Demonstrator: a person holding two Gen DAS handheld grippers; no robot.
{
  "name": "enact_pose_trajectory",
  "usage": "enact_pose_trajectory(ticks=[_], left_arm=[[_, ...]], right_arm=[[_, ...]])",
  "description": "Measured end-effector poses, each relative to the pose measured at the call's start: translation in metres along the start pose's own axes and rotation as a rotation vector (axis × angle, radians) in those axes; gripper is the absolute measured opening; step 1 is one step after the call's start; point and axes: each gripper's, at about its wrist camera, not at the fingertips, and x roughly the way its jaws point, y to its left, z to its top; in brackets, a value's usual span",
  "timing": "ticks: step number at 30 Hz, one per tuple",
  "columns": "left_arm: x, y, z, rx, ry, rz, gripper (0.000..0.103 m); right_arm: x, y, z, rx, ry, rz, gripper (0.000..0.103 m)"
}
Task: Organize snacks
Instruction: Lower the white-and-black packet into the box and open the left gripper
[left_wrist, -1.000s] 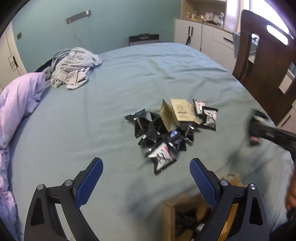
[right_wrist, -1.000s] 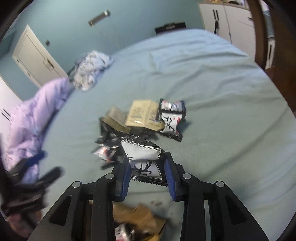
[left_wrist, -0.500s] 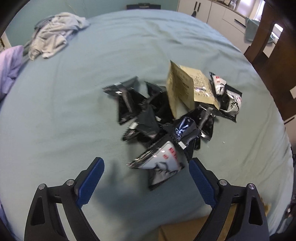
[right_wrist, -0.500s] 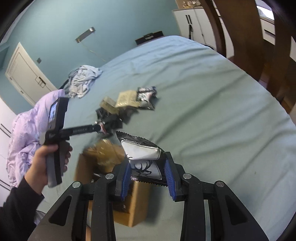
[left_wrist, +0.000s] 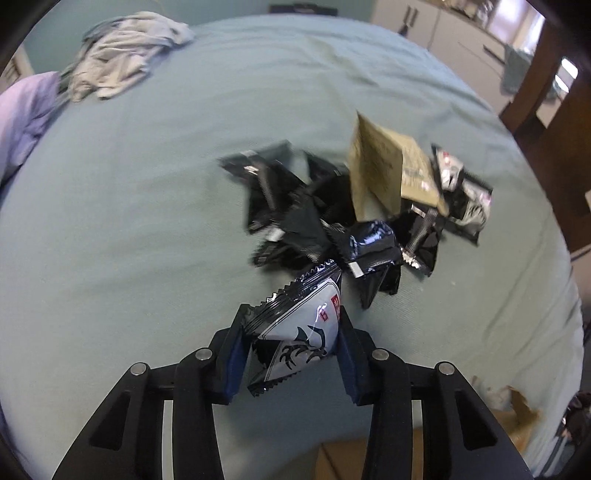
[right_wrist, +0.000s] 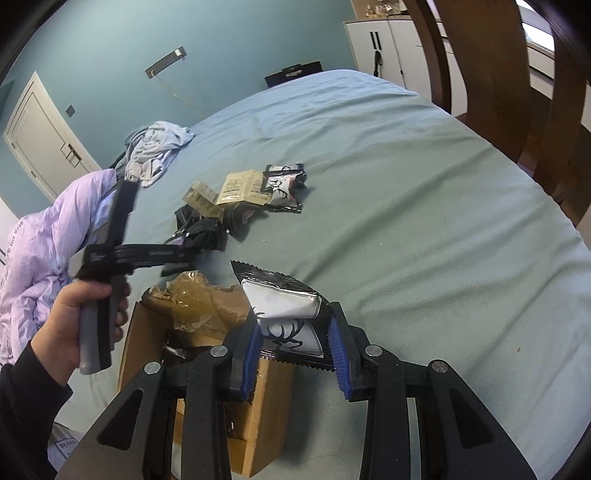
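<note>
A heap of black, white and tan snack packets (left_wrist: 314, 221) lies on the teal bedsheet (left_wrist: 147, 258). My left gripper (left_wrist: 291, 343) points down at the heap's near edge. Its jaws are closing, and the blue pads press a white-and-black packet (left_wrist: 314, 306) from both sides. In the right wrist view, my right gripper (right_wrist: 295, 332) is shut on another white-and-black packet with an antler print (right_wrist: 280, 299). It holds the packet over the right edge of an open cardboard box (right_wrist: 266, 406). A hand (right_wrist: 85, 314) holds the left gripper (right_wrist: 177, 254) beside the heap (right_wrist: 236, 199).
A purple duvet (right_wrist: 37, 240) and crumpled grey clothes (right_wrist: 155, 147) lie at the bed's far left. A wooden chair (right_wrist: 498, 74) and white cabinets (right_wrist: 388, 48) stand on the right. The box's torn flap (left_wrist: 517, 417) shows at the lower right of the left wrist view.
My left gripper came down onto the heap and its wide jaws closed around the white-and-black packet. My right gripper carried its packet away from the heap to above the box.
</note>
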Motion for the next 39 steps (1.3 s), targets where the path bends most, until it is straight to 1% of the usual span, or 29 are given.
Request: enact_pose_trajectory(ticks=[4, 6, 8, 9, 11, 14, 18, 19, 22, 24, 26, 29, 33, 39], left_arm=[[-0.048, 0.007, -0.01, 0.005, -0.076, -0.012, 0.041], [-0.075, 0.008, -0.022, 0.019, -0.12, -0.02, 0.041], [-0.092, 0.007, -0.029, 0.039, -0.151, -0.025, 0.041], [-0.106, 0.007, -0.039, 0.055, -0.173, -0.029, 0.041], [-0.118, 0.003, -0.047, 0.083, -0.2, -0.035, 0.041], [-0.143, -0.006, -0.077, 0.142, -0.24, -0.063, 0.041], [-0.162, -0.017, -0.103, 0.192, -0.253, -0.11, 0.041], [-0.164, -0.022, -0.109, 0.211, -0.251, -0.119, 0.041], [-0.163, -0.034, -0.12, 0.249, -0.245, -0.106, 0.041], [-0.156, -0.04, -0.124, 0.266, -0.216, -0.103, 0.041], [-0.148, -0.045, -0.127, 0.28, -0.196, -0.083, 0.041], [-0.134, -0.053, -0.13, 0.312, -0.16, -0.059, 0.041], [-0.119, -0.065, -0.135, 0.359, -0.116, -0.043, 0.041], [-0.1, -0.078, -0.136, 0.411, -0.069, -0.024, 0.041]], right_arm=[[-0.015, -0.001, -0.003, 0.004, -0.027, -0.009, 0.032], [-0.025, -0.001, -0.007, 0.008, -0.043, -0.008, 0.032], [-0.029, -0.004, -0.013, 0.036, -0.038, 0.011, 0.032], [-0.031, -0.006, -0.016, 0.051, -0.031, 0.025, 0.032], [-0.037, -0.007, -0.018, 0.057, -0.034, 0.024, 0.032], [-0.051, -0.006, -0.022, 0.05, -0.059, 0.029, 0.032], [-0.073, -0.003, -0.035, 0.021, -0.089, 0.037, 0.032], [-0.076, -0.003, -0.038, 0.016, -0.09, 0.038, 0.032], [-0.083, -0.005, -0.045, 0.008, -0.082, 0.045, 0.032], [-0.086, -0.007, -0.044, 0.013, -0.082, 0.052, 0.032], [-0.088, -0.006, -0.043, 0.013, -0.106, 0.054, 0.032], [-0.081, -0.007, -0.045, 0.017, -0.12, 0.059, 0.032], [-0.061, -0.01, -0.044, 0.046, -0.078, 0.069, 0.032], [-0.049, -0.008, -0.038, 0.041, -0.058, 0.066, 0.032]])
